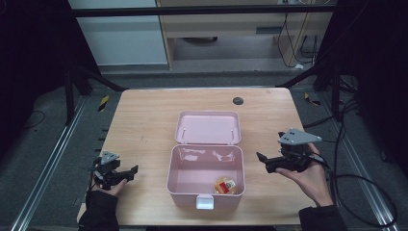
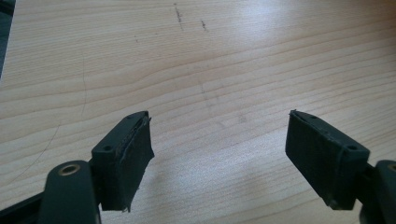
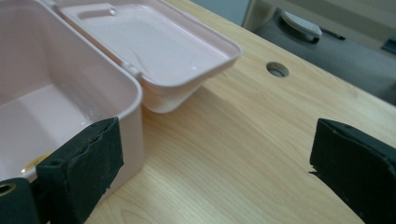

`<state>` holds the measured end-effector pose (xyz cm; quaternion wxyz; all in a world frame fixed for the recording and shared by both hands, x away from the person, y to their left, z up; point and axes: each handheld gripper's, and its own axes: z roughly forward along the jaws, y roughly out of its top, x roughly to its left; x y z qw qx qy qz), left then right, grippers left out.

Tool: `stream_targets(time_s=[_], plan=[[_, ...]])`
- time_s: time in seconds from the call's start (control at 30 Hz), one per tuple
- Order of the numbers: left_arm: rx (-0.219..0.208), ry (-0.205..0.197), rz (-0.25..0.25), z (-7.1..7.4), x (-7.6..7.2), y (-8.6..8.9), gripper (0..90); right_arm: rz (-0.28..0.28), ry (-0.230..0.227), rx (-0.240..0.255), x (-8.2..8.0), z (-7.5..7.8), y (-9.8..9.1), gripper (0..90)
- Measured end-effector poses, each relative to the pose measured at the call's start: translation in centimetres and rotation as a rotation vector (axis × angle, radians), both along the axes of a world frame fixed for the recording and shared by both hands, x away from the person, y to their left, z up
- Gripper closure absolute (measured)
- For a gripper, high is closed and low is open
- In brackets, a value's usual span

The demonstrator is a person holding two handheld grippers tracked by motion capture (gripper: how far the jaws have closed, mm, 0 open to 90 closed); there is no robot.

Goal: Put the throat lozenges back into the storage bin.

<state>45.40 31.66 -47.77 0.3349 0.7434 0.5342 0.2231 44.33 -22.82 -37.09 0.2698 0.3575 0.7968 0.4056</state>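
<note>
I see the wooden table [image 1: 144, 125] with a pink lidded box [image 1: 206, 183] standing open at its middle, lid [image 1: 208, 127] laid back, and a small yellow-and-red packet [image 1: 225, 185] in its near right corner. My left gripper [image 1: 126, 174] and right gripper [image 1: 263, 160] flank the box, jaws apart, holding nothing. I judge the packet stowed; closing the lid would come next. The right gripper view adds the lid's hollow and a table grommet hole [image 3: 277, 69]; the left shows bare wood.
</note>
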Motion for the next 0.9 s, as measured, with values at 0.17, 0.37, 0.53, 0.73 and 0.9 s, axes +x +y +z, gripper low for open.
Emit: stream_targets(time_s=[0.17, 0.37, 0.53, 0.73, 0.9], plan=[[0.002, 0.0, 0.0, 0.0, 0.0, 0.0, 21.7, -0.058, 0.013, 0.028, -0.1, -2.1, -1.1, 2.3], [0.007, -0.001, -0.004, 0.0, 0.0, -0.1, 21.7, -0.108, 0.028, 0.059, -0.2, -4.3, -2.4, 2.1], [0.004, -0.011, 0.004, 0.0, 0.0, 0.0, 21.5, -0.185, 0.059, 0.077, 0.1, -6.9, -4.3, 2.3], [0.006, -0.012, 0.004, 0.0, 0.0, 0.1, 20.9, -0.236, 0.077, 0.095, 0.5, -8.6, -5.2, 2.4], [0.006, -0.014, 0.007, 0.0, 0.0, 0.2, 20.1, -0.289, 0.118, 0.105, 0.6, -10.6, -6.2, 2.3]])
